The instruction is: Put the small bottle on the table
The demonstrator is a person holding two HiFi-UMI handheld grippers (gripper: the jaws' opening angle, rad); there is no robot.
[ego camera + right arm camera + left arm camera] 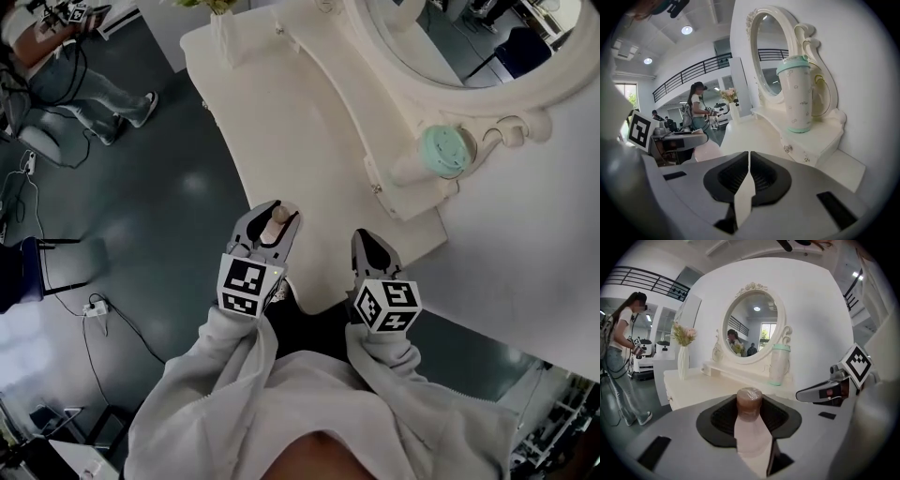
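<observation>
The right gripper is facing the table, its jaws pressing together with nothing between them. A mint-lidded cup is standing on the raised shelf along the table's wall-side edge, beside the oval mirror.

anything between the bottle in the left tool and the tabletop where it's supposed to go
Nothing visible. The small bottle, clamped in the left tool, faces a bare stretch of the dressing table. The vase stands at the table's far end, and the mint tumbler is set back beside the mirror.
</observation>
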